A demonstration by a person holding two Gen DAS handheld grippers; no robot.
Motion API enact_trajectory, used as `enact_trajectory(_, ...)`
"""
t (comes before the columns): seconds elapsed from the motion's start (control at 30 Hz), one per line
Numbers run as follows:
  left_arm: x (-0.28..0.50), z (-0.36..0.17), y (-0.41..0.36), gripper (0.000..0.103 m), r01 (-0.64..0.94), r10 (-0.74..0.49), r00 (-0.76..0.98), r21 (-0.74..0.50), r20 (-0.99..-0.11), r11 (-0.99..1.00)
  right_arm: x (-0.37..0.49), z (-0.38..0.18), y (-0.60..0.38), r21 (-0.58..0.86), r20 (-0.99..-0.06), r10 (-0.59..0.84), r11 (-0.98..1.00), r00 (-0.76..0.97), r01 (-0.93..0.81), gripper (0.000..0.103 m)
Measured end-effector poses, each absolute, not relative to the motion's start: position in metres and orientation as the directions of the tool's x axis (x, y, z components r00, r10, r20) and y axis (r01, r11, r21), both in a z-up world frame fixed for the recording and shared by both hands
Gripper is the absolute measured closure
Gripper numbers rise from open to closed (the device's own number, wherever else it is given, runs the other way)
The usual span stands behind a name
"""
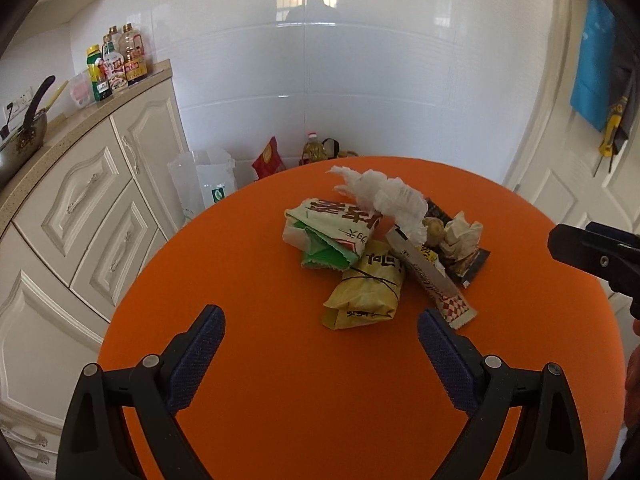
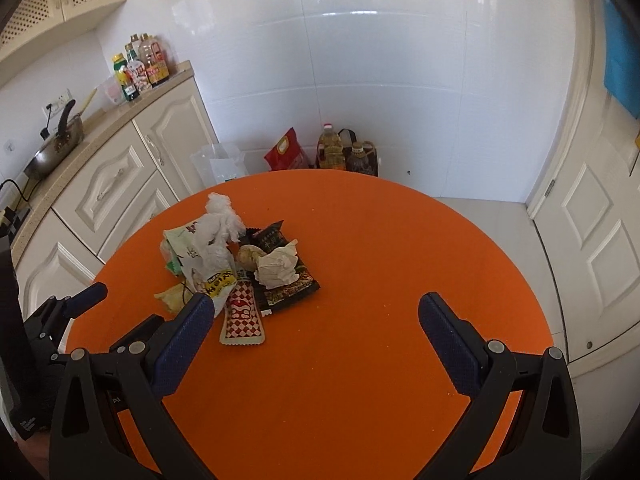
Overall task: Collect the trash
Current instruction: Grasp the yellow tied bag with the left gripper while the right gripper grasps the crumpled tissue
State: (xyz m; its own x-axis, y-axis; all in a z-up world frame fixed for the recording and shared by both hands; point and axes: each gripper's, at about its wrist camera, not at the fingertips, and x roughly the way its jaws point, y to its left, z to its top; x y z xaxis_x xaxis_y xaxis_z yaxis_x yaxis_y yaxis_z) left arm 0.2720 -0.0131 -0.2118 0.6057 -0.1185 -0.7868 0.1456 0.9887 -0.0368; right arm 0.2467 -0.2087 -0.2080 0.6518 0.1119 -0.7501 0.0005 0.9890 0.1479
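**Kitchen surroundings, off-task**

I note cream cabinets [image 2: 116,176] along the left, sauce bottles [image 1: 116,62] at the counter's far end, a pan [image 2: 56,148] nearer. On the floor by the far tiled wall: a red bag [image 2: 286,152], an oil bottle [image 2: 331,148], a clear plastic bag [image 1: 204,184]. White door [image 2: 592,248] at right.

My right gripper [image 1: 596,256] is cut off by the right edge of the left wrist view, so its fingers stay out of sight there. In the right wrist view my own left finger [image 2: 188,340] covers part of the yellow wrapper [image 2: 172,298]. The print on the wrappers is too small to read. The black packet [image 2: 288,292] lies half under the crumpled paper [image 2: 276,266]. The surface [image 2: 360,360] runs off the bottom edge.
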Motion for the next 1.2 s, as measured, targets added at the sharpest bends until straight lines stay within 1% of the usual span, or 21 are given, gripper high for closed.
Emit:
enact_trajectory(0.13, 0.317, -0.233, -0.033, 0.009, 0.181, -0.124, 0.579, -0.020, -0.806, 0.983, 0.265, -0.225, -0.210, 0.153, -0.771, 0.120, 0.988, 0.626, -0.001, 0.000)
enact_trajectory(0.2, 0.334, -0.243, -0.038, 0.012, 0.193, -0.140, 0.567, -0.035, -0.812, 0.981, 0.275, -0.234, -0.208, 0.150, -0.780, 0.125, 0.989, 0.613, -0.011, 0.002)
enact_trajectory(0.23, 0.342, -0.245, -0.041, 0.022, 0.196, -0.152, 0.560, -0.047, -0.814, 0.979, 0.282, -0.238, -0.207, 0.147, -0.787, 0.130, 0.989, 0.603, -0.020, 0.002)
enact_trajectory(0.27, 0.350, -0.249, -0.044, 0.032, 0.202, -0.166, 0.549, -0.062, -0.820, 0.977, 0.286, -0.242, -0.206, 0.147, -0.791, 0.136, 0.989, 0.597, -0.030, 0.006)
enact_trajectory(0.33, 0.357, -0.253, -0.051, 0.040, 0.203, -0.172, 0.540, -0.071, -0.824, 0.977, 0.297, -0.248, -0.201, 0.147, -0.795, 0.150, 0.988, 0.588, -0.054, 0.009)
enact_trajectory(0.37, 0.363, -0.253, -0.054, 0.047, 0.206, -0.170, 0.546, -0.065, -0.820, 0.976, 0.302, -0.251, -0.198, 0.142, -0.800, 0.155, 0.988, 0.580, -0.068, 0.012)
enact_trajectory(0.4, 0.367, -0.254, -0.056, 0.048, 0.209, -0.168, 0.547, -0.061, -0.820, 0.976, 0.307, -0.254, -0.194, 0.135, -0.805, 0.159, 0.987, 0.572, -0.084, 0.017)
enact_trajectory(0.43, 0.370, -0.253, -0.058, 0.053, 0.215, -0.182, 0.545, -0.073, -0.818, 0.974, 0.311, -0.257, -0.190, 0.136, -0.808, 0.170, 0.985, 0.565, -0.102, 0.021)
enact_trajectory(0.47, 0.375, -0.254, -0.060, 0.056, 0.215, -0.191, 0.544, -0.084, -0.817, 0.973, 0.315, -0.259, -0.187, 0.137, -0.812, 0.179, 0.984, 0.556, -0.117, 0.029)
enact_trajectory(0.5, 0.377, -0.254, -0.060, 0.058, 0.217, -0.195, 0.545, -0.087, -0.816, 0.972, 0.318, -0.263, -0.184, 0.132, -0.818, 0.184, 0.982, 0.546, -0.133, 0.039)
enact_trajectory(0.53, 0.383, -0.255, -0.060, 0.061, 0.217, -0.202, 0.544, -0.096, -0.814, 0.971, 0.319, -0.265, -0.181, 0.135, -0.818, 0.194, 0.980, 0.541, -0.147, 0.045)
enact_trajectory(0.57, 0.389, -0.256, -0.060, 0.063, 0.215, -0.213, 0.543, -0.111, -0.812, 0.970, 0.319, -0.266, -0.179, 0.141, -0.816, 0.205, 0.977, 0.541, -0.157, 0.055)
enact_trajectory(0.63, 0.399, -0.257, -0.059, 0.065, 0.210, -0.232, 0.538, -0.138, -0.811, 0.968, 0.315, -0.266, -0.177, 0.129, -0.814, 0.199, 0.978, 0.546, -0.163, 0.060)
enact_trajectory(0.7, 0.410, -0.260, -0.059, 0.066, 0.203, -0.239, 0.536, -0.151, -0.810, 0.967, 0.309, -0.264, -0.178, 0.146, -0.808, 0.214, 0.976, 0.550, -0.164, 0.069)
enact_trajectory(0.93, 0.423, -0.265, -0.054, 0.066, 0.176, -0.257, 0.531, -0.191, -0.808, 0.966, 0.273, -0.256, -0.197, 0.181, -0.792, 0.224, 0.975, 0.567, -0.133, 0.069)
enact_trajectory(1.03, 0.425, -0.267, -0.049, 0.066, 0.171, -0.268, 0.529, -0.208, -0.805, 0.963, 0.254, -0.252, -0.205, 0.218, -0.783, 0.244, 0.969, 0.572, -0.116, 0.069)
enact_trajectory(1.13, 0.425, -0.269, -0.046, 0.066, 0.176, -0.308, 0.518, -0.254, -0.798, 0.951, 0.235, -0.251, -0.210, 0.228, -0.787, 0.244, 0.969, 0.567, -0.100, 0.069)
enact_trajectory(1.2, 0.426, -0.268, -0.047, 0.067, 0.180, -0.299, 0.529, -0.238, -0.795, 0.954, 0.224, -0.251, -0.213, 0.240, -0.786, 0.248, 0.966, 0.567, -0.091, 0.069)
